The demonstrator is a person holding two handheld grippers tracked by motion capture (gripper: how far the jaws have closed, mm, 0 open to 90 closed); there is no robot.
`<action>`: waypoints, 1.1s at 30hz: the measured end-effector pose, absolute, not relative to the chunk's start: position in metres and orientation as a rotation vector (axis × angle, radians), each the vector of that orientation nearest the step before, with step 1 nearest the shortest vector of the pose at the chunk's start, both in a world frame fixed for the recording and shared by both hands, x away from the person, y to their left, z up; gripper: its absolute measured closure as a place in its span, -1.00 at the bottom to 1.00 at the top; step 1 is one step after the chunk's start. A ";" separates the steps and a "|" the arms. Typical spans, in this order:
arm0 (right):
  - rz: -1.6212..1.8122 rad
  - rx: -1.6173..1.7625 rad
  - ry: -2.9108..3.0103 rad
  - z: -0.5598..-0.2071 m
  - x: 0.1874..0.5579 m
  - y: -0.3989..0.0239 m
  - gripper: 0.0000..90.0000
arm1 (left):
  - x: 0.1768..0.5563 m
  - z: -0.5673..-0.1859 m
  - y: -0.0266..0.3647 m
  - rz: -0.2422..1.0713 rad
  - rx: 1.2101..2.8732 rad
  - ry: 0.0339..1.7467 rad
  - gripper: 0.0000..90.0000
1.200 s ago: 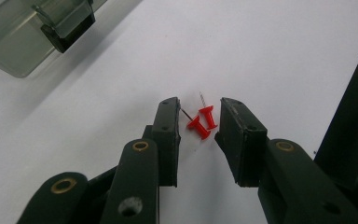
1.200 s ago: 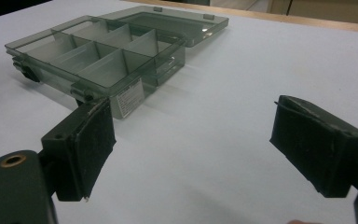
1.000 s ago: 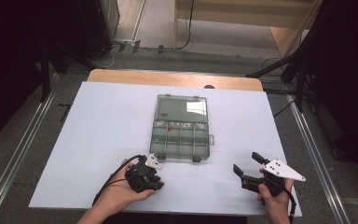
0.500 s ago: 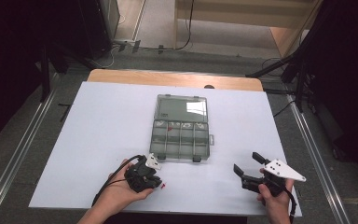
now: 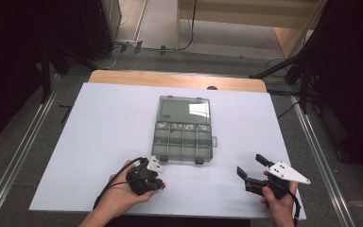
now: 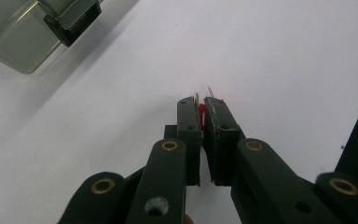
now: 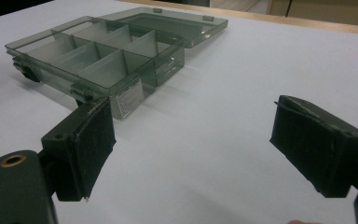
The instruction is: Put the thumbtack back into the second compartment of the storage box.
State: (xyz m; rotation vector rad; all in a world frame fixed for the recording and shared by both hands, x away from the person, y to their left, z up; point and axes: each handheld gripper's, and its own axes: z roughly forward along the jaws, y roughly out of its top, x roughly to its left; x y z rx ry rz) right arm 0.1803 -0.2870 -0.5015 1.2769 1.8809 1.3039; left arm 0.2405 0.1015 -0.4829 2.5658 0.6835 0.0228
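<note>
Left tool (image 6: 200, 109): jaws nearly together, clamped on a small red piece (image 6: 201, 111); the jaws have just been closing. In the high view the left tool (image 5: 157, 185) sits low at the near left of the table, held in the person's left hand (image 5: 123, 196).
Red piece: pinched between the pads at the jaw tips, right at the white sheet. A thin metal pin (image 6: 209, 90) sticks out past the tips. In the high view the red piece (image 5: 162, 187) shows as a small spot at the tool's tip.
Right tool (image 7: 191, 140): jaws spread wide, nothing between the pads. In the high view the right tool (image 5: 248, 166) is at the near right of the table in the right hand (image 5: 278, 201), well apart from the left tool.
Box (image 5: 184, 130): clear grey plastic organiser, lying in the middle of the table with its lid folded back flat on the far side. The tray is split into small compartments; a red item (image 5: 172, 128) lies in one far compartment.
Box position: just beyond the left tool, with a black latch (image 6: 74, 23) on its near edge; farther from the right tool.
Table (image 5: 99, 123): covered with a white sheet; a wooden edge (image 5: 170, 79) shows at the far side.
</note>
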 end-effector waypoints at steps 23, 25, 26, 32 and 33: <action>1.315 1.287 1.864 -0.500 0.179 -0.289 -0.69 | 0.255 -0.462 0.100 0.038 2.518 0.681 0.90; 1.316 1.291 1.863 -0.500 0.179 -0.289 -0.69 | 0.259 -0.459 0.101 0.044 2.510 0.683 0.90; 1.315 1.291 1.864 -0.500 0.179 -0.289 -0.69 | 0.259 -0.459 0.101 0.044 2.510 0.683 0.90; 1.314 1.286 1.865 -0.500 0.180 -0.289 -0.69 | 0.268 -0.453 0.102 0.046 2.484 0.684 0.89; 1.313 1.288 1.866 -0.500 0.179 -0.289 -0.69 | 0.268 -0.453 0.102 0.046 2.484 0.684 0.89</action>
